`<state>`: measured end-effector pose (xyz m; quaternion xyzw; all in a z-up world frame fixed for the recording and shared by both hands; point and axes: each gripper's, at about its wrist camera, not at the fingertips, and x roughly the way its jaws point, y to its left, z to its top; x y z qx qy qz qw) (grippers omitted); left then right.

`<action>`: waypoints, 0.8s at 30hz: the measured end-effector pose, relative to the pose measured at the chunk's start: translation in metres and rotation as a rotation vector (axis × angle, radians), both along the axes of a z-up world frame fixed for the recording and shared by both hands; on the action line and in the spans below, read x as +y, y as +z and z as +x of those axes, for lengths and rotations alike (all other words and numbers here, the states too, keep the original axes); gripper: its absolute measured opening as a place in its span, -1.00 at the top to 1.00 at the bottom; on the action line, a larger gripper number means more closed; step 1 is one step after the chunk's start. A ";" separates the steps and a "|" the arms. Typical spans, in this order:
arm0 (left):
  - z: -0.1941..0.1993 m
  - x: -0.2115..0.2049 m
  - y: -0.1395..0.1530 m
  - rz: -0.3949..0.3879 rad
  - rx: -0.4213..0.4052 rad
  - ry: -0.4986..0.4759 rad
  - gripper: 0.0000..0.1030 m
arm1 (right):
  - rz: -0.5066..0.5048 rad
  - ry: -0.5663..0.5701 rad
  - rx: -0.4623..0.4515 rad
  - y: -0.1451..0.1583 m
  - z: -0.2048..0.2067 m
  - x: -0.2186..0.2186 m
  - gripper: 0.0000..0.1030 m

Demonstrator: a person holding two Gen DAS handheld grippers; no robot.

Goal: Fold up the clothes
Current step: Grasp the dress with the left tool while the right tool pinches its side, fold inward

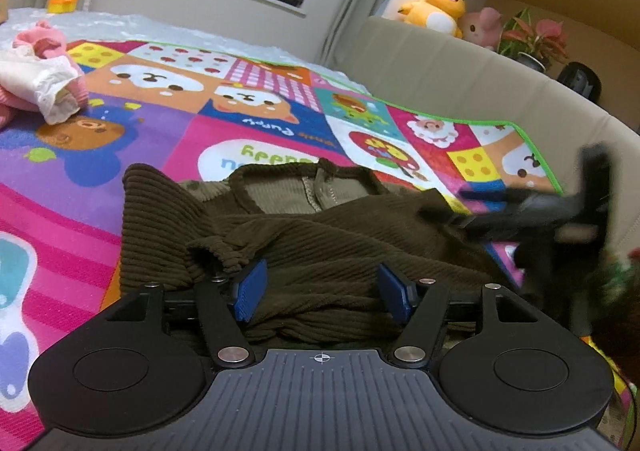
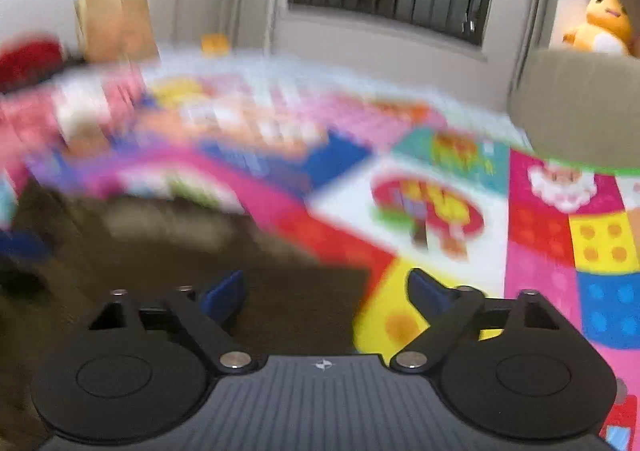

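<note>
Sweater (image 1: 304,251) loose on mat (image 1: 256,139)

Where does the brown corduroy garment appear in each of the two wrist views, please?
Left wrist: brown corduroy garment fills the lower centre, just ahead of the blue pads.
Right wrist: blurred, at lower left.
Shared landmark: the yellow plush toy sits at upper right in both.
</note>
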<state>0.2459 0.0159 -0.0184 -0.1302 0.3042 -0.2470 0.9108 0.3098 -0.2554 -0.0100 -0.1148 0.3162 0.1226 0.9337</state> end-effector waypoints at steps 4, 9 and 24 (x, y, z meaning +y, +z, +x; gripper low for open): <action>0.000 0.001 -0.001 -0.016 0.000 -0.013 -0.40 | 0.085 -0.035 0.046 -0.005 0.008 -0.014 -0.72; -0.004 0.010 0.010 -0.066 0.008 -0.017 -0.74 | 0.084 -0.041 0.062 -0.005 0.008 -0.013 -0.78; 0.060 0.075 0.007 -0.146 0.271 0.177 -0.72 | 0.343 -0.027 0.199 0.003 0.058 -0.036 -0.61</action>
